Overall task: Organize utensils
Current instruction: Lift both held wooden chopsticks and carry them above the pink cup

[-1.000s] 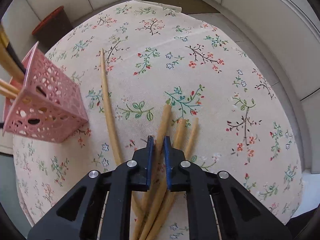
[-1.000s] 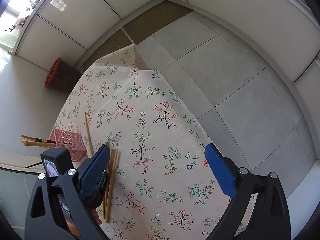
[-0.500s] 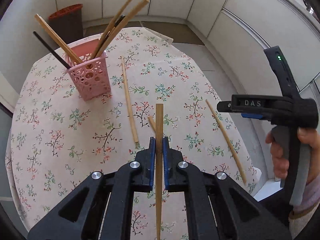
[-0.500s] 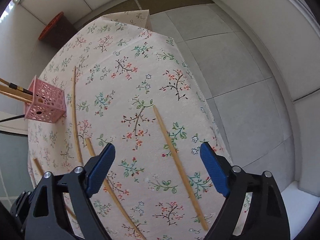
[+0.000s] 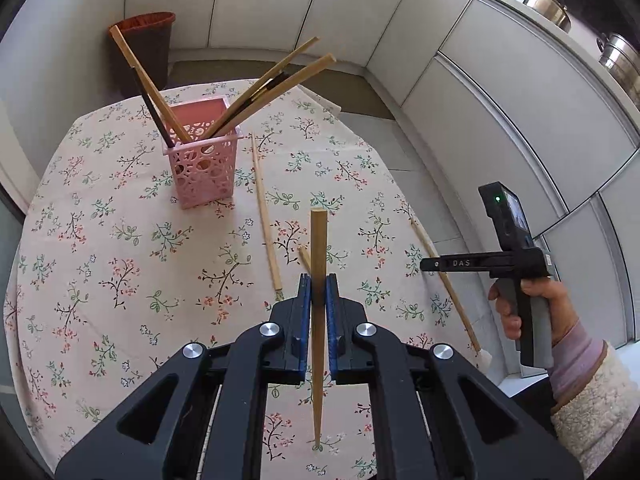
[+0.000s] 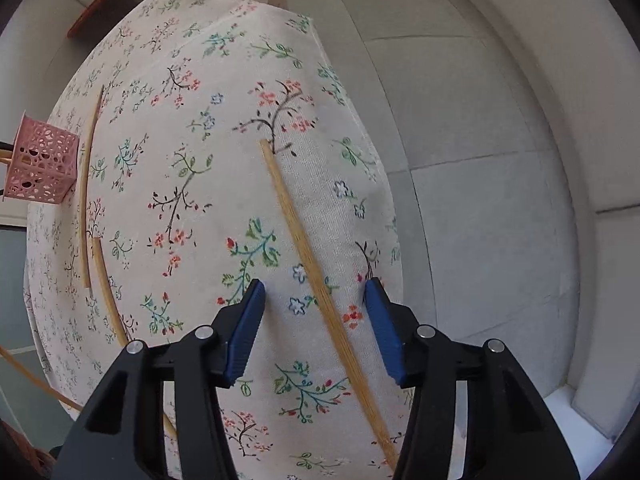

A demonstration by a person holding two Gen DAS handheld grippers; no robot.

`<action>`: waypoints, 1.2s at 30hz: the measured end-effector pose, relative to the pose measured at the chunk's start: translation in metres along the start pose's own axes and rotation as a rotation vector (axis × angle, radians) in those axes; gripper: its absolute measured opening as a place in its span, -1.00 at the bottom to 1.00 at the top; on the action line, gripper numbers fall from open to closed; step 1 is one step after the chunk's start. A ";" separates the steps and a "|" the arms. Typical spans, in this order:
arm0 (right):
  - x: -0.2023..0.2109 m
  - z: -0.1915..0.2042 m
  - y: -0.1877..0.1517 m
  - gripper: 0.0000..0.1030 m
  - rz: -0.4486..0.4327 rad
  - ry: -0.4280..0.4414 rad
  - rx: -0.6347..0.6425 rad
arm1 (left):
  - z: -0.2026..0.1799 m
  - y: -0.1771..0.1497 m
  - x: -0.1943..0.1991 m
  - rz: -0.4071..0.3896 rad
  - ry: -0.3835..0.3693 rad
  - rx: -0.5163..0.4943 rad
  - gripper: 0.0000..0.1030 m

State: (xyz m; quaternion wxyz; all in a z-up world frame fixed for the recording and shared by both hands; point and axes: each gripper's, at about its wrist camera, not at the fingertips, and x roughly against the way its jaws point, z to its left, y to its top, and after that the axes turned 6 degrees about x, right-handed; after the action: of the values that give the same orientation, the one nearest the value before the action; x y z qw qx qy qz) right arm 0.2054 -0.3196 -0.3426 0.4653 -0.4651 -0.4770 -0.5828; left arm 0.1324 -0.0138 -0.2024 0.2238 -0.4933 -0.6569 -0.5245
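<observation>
White cabinet fronts and a pale tiled floor surround a round desk (image 5: 120,264) draped in a flowered cloth, with a pink perforated basket (image 5: 202,168) toward its far edge holding several chopsticks upright.

In the right wrist view, the right hand-held gripper (image 6: 316,316) points almost straight down over a loose bamboo chopstick (image 6: 304,256) lying flat near the desk's right edge. That stick runs between the two blue pads, its long axis slanting from the far left to the near right, so it crosses the gap at an angle, not squarely. The jaws have just been closing and now stand about half open; the pads are apart from the stick on both sides and have no hold on it. This hand is the nearer one, set to clamp it, I judge, though the slant may let the stick twist as the pads meet.

The left hand-held gripper (image 5: 316,300) is clamped tight on another chopstick (image 5: 319,248), held above the cloth with its blunt end pointing toward the basket. Both sticks are plain, pale, slim and tapered.

Two more chopsticks (image 6: 86,184) lie beside the basket.
</observation>
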 end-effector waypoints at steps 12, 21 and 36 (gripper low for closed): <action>-0.005 0.013 0.022 -0.71 -0.055 -0.042 -0.014 | 0.006 0.000 -0.004 0.011 0.020 0.012 -0.86; 0.032 -0.001 0.010 -0.89 -0.118 0.067 -0.064 | 0.009 0.004 0.006 -0.013 0.013 0.025 -0.86; 0.132 0.064 -0.008 -0.89 -0.346 0.229 0.080 | 0.022 0.006 -0.012 0.088 0.054 0.031 -0.77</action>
State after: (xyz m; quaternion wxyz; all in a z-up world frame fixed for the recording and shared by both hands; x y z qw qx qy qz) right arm 0.1862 -0.2688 -0.2062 0.4277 -0.2880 -0.5165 -0.6836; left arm 0.1477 0.0007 -0.2169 0.2718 -0.5041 -0.6363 -0.5169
